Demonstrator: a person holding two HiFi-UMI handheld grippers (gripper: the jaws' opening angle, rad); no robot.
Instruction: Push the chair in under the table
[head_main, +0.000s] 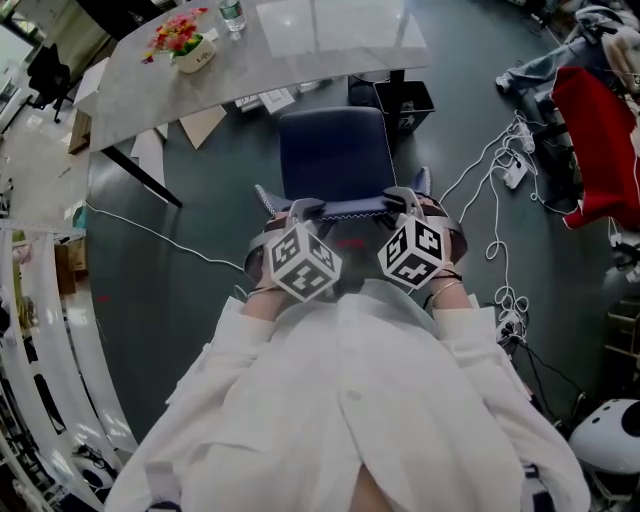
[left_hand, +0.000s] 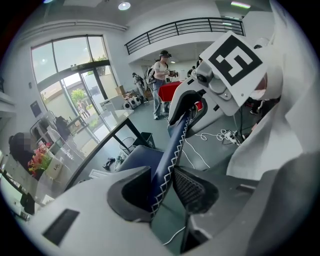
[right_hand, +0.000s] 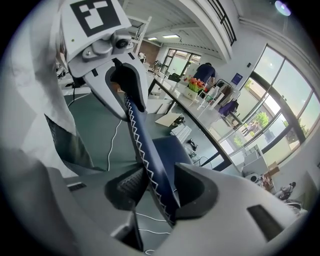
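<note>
A chair with a dark blue seat (head_main: 335, 150) stands in front of the grey table (head_main: 330, 40), its seat front under the table's edge. My left gripper (head_main: 293, 212) is shut on the left end of the blue, white-stitched backrest (head_main: 345, 208), and my right gripper (head_main: 408, 198) is shut on its right end. In the left gripper view the backrest (left_hand: 170, 150) runs up between the jaws of the left gripper (left_hand: 162, 187) to the right gripper (left_hand: 190, 107). The right gripper view mirrors this: the backrest (right_hand: 145, 150) sits in the right gripper (right_hand: 160, 187).
A black bin (head_main: 405, 100) stands under the table beside the chair. Flowers (head_main: 185, 45) and a bottle (head_main: 232, 15) stand on the tabletop. White cables and a power strip (head_main: 515, 175) lie on the floor at right, near red cloth (head_main: 600, 150). A person (left_hand: 162, 82) stands far off.
</note>
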